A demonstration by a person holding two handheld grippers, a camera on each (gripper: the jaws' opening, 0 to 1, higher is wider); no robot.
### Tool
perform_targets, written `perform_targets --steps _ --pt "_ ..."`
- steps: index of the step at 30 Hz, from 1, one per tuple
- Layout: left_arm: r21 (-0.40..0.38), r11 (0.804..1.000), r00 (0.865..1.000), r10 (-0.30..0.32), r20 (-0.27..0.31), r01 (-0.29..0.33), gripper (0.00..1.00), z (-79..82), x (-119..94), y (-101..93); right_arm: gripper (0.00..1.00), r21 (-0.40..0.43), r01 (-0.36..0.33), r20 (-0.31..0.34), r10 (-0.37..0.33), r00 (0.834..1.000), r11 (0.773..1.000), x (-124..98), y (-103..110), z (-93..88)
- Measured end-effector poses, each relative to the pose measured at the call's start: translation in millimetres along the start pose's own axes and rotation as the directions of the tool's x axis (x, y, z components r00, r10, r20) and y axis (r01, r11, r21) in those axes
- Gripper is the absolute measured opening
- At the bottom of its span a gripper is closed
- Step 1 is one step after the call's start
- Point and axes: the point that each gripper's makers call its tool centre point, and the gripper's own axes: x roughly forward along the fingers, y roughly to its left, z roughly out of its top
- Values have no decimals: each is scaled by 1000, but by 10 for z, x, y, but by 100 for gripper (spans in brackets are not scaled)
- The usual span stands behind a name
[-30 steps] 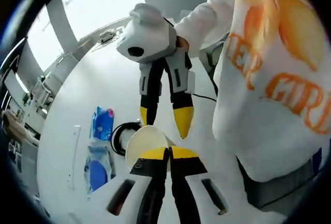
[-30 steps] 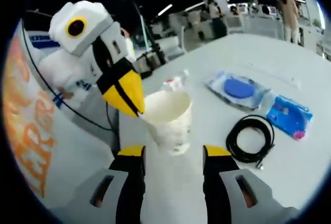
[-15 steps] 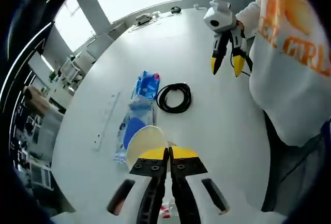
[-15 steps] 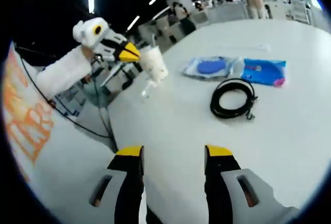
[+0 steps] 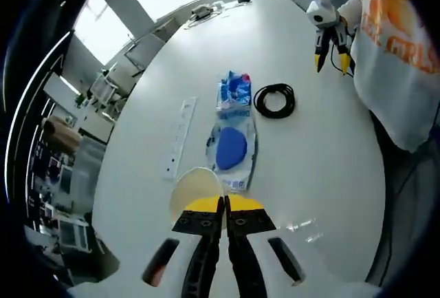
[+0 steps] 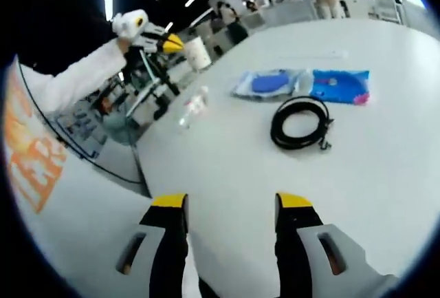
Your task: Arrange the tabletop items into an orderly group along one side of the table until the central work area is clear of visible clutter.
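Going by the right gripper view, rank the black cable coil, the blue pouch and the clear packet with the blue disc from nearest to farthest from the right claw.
1. Black cable coil: straight ahead of the right claw, on the white table.
2. Blue pouch and clear packet with the blue disc: lying side by side beyond the coil, pouch on the view's right, packet on its left; too close to rank.

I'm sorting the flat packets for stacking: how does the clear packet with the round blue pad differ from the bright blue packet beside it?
The clear packet with the round blue pad is see-through plastic; the bright blue packet is opaque with pink marks. The clear packet looks longer. In the left gripper view the clear packet lies nearer the left tongs, and the bright blue packet lies next to the black coiled cable. Both lie flat on the white table, end to end.
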Motion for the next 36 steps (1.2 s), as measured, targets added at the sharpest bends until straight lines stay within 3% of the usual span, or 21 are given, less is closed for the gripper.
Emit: perform_targets --steps 4,6,7,14,18,23,36 --pt "40 999 998 14 -68 -12 0 -165 138 163 49 -5 2 -45 -2 999 1000 27 12 -107" --pt "76 996 992 54 -118 -46 0 -278 247 234 48 8 10 -50 -9 999 1000 16 -3 -130" --pt "75 996 993 53 -110 -44 0 -284 308 225 48 15 13 -50 -12 999 1000 14 -12 -134" --pt "0 1000 991 18 -133 -18 0 -484 722 95 48 71 58 -42 -55 998 996 27 -180 -75" --pt "-58 997 991 39 -132 -47 0 -542 832 99 48 91 55 -44 -51 998 994 80 -197 -37" --pt "-248 966 994 51 -94 -73 0 -587 965 87 48 96 40 -60 -34 998 995 149 -163 -32" --pt "-373 923 993 67 -100 -100 0 -611 1132 111 48 131 49 -71 -40 997 990 157 -228 -52"
